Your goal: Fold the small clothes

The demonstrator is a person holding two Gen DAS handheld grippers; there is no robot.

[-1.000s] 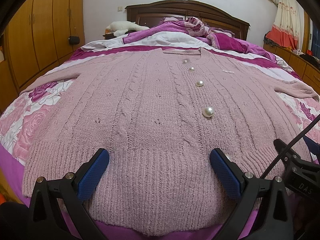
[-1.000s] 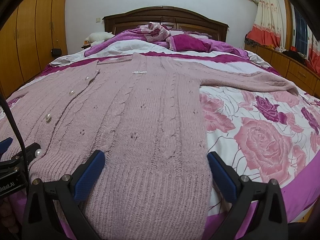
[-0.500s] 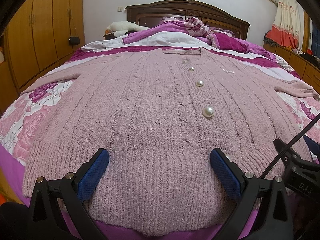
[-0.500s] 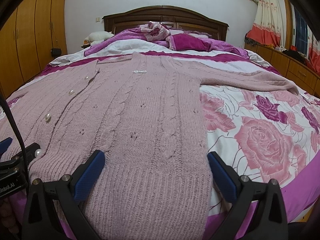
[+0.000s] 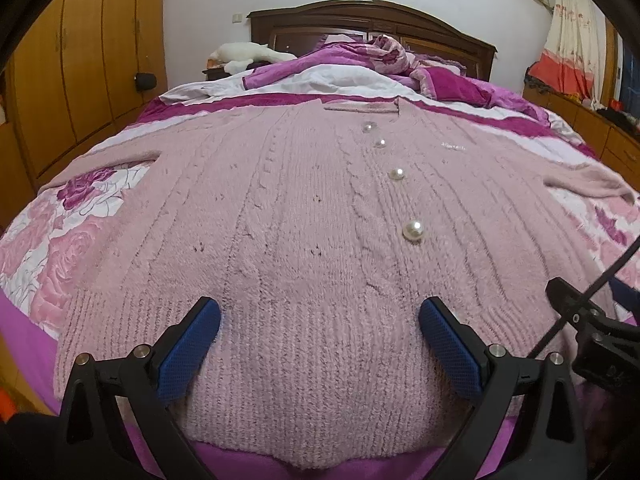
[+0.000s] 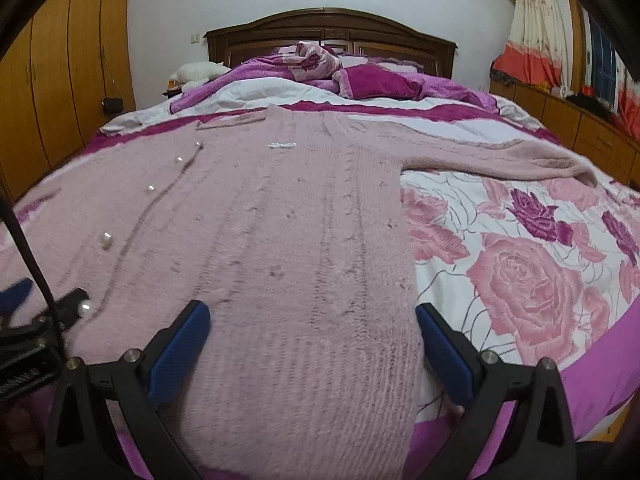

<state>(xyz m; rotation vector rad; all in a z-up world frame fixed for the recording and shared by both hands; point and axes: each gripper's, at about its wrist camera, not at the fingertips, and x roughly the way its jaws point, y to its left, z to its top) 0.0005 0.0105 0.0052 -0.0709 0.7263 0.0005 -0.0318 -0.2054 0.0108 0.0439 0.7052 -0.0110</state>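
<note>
Both grippers, left gripper (image 5: 320,320) and right gripper (image 6: 312,320), hovering spread over near hem of pink cardigan (image 5: 304,208); collar lying far, right gripper nearer right side edge.

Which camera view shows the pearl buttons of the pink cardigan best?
The left wrist view: the pearl buttons run up the middle of the cardigan, sharp and well lit. The right wrist view shows the same buttons only near its left edge, smaller and slightly blurred.
</note>
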